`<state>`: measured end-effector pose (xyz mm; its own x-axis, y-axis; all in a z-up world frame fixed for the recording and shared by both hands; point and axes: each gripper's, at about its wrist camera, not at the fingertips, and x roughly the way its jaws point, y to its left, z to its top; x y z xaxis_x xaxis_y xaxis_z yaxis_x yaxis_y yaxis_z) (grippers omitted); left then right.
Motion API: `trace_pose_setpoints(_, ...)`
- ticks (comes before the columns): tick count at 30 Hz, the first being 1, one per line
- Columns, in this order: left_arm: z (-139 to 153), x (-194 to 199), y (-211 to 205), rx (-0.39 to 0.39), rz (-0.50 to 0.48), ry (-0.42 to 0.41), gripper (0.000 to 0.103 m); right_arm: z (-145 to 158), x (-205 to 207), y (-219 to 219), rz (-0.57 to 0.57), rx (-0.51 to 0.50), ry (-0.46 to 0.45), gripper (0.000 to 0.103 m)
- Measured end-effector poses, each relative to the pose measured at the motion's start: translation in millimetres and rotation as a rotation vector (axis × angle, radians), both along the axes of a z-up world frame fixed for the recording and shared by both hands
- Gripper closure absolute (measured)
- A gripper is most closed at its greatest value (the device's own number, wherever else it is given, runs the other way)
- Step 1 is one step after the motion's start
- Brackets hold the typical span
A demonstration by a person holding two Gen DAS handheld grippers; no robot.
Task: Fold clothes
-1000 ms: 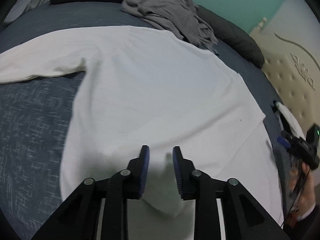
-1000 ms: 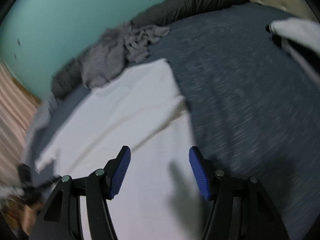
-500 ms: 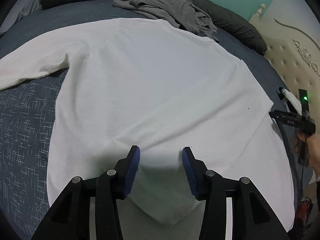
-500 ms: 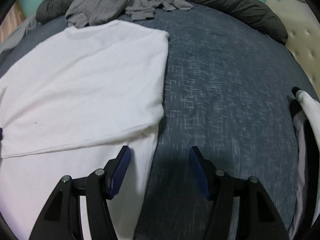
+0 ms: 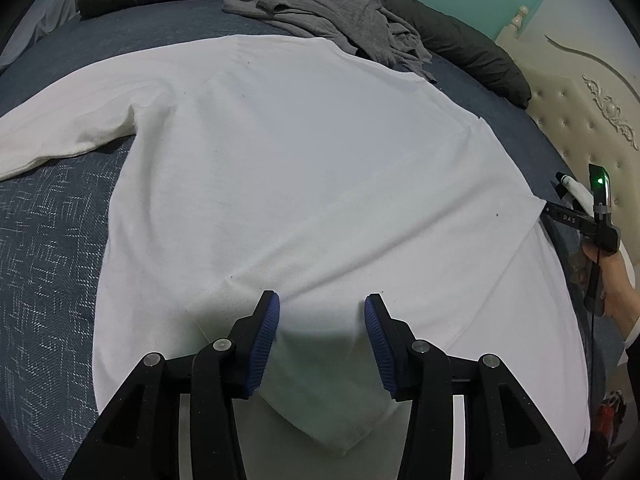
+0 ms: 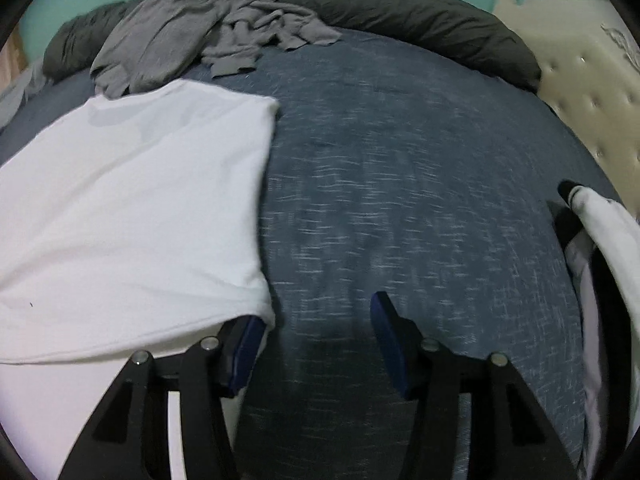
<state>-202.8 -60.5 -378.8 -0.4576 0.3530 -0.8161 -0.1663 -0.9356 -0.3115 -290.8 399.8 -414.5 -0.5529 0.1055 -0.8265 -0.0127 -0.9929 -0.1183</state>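
a white long-sleeved shirt [image 5: 280, 184] lies spread flat on a dark blue bedspread [image 5: 44, 248], one sleeve stretched out to the left and the other folded across the body so its cuff end points down toward the near hem. the left gripper [image 5: 322, 312] hangs low over that folded sleeve end with its blue-padded fingers [image 5: 264, 340] spread wide, one on each side of the cloth and pinching nothing. in the right wrist view the right gripper [image 6: 316, 316] sits at the shirt's right edge, jaws spread apart; its left pad is tucked under the overhanging fold of white cloth and partly hidden, while its right pad stands over bare bedspread. whether the left pad touches the cloth cannot be told. the same right gripper shows at the far right of the left wrist view, held in a hand [image 5: 616, 284], with a green light lit on its top. a crumpled grey garment [image 5: 340, 12] lies beyond the shirt's collar end, against a long dark grey pillow [image 6: 420, 20]. a cream tufted headboard [image 5: 592, 112] stands to the right, and a white and black cloth [image 6: 604, 240] lies at the bed's right edge
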Motion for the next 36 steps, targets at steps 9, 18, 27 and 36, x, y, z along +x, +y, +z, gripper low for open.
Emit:
trace_pose_setpoints(9, 0, 1, -2, 0.008, 0.004, -0.001, 0.055, 0, 1, 10, 0.041, -0.104, -0.049, 0.047)
trace_pose_setpoints(18, 18, -1, -25, 0.006, 0.077, 0.045, 0.051, 31, 33, 17, 0.095, -0.102, -0.099, 0.045)
trace_pose_setpoints(27, 8, -9, -56, -0.017, 0.141, 0.024, 0.047, 52, 33, 8, 0.044, -0.299, 0.01, 0.045)
trace_pose_setpoints(36, 4, -5, -50, -0.029, 0.096, 0.01, 0.099, 46, 50, -36, 0.091, -0.403, 0.027, 0.045)
